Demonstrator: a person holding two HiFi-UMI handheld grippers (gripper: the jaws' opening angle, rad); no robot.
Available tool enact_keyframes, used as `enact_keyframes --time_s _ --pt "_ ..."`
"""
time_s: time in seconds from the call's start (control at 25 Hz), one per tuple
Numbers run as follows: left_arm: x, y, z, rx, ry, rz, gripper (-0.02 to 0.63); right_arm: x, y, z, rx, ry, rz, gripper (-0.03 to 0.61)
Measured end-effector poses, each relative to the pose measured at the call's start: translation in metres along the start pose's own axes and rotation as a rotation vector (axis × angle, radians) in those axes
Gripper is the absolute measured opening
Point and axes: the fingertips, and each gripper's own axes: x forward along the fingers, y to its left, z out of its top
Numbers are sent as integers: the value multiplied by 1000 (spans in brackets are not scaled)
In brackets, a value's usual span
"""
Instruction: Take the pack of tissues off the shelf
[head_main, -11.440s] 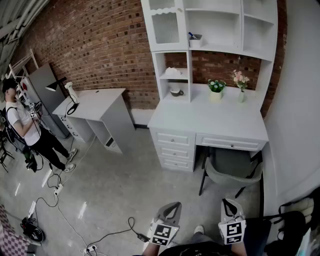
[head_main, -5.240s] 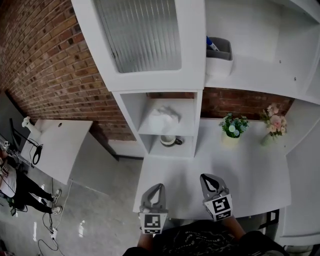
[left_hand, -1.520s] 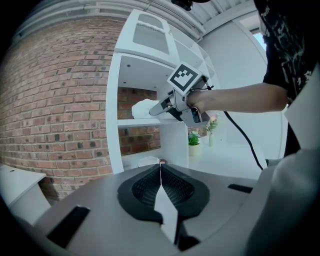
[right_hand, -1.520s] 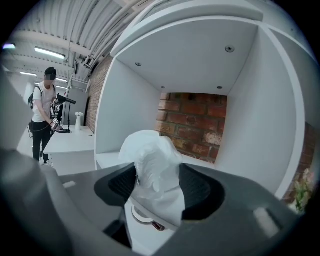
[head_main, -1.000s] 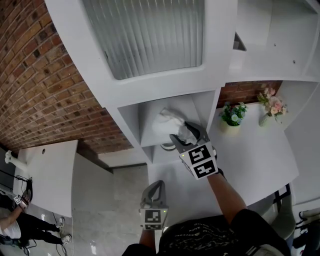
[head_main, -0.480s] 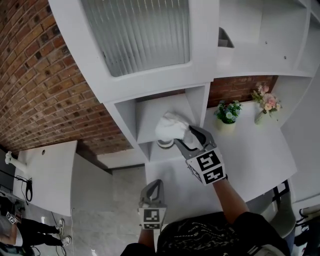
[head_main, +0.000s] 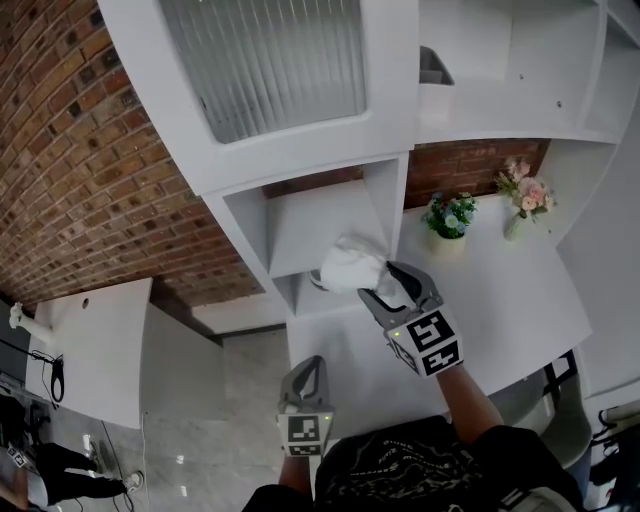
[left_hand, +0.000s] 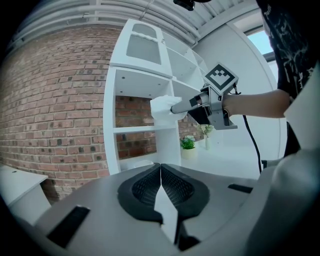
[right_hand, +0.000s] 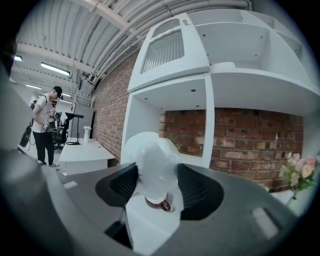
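Right tongs (head_main: 380, 282) clench the white plastic pack of tissues (head_main: 348, 266) at my twelve o'clock, just outside the white shelf cubby (head_main: 310, 225), so I can carry it clear; left tongs (head_main: 306, 366) idle shut.

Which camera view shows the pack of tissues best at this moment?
The right gripper view: the pack of tissues fills the middle, clamped between the jaws. The head view shows it from above, part hidden by the right gripper. The left gripper view shows it small and far away.

Tissue pack (head_main: 352, 265) before shelf (head_main: 310, 228) (flowerpot (head_main: 446, 226) to right)
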Motion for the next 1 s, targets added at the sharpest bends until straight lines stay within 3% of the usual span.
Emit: enact_keyframes --time_s 0.48,1.0 --pt "-1 1 2 11 -19 6 9 -30 8 -20 25 -6 20 244" --pt "5 -6 1 29 -20 -14 9 -45 19 -58 53 55 39 242"
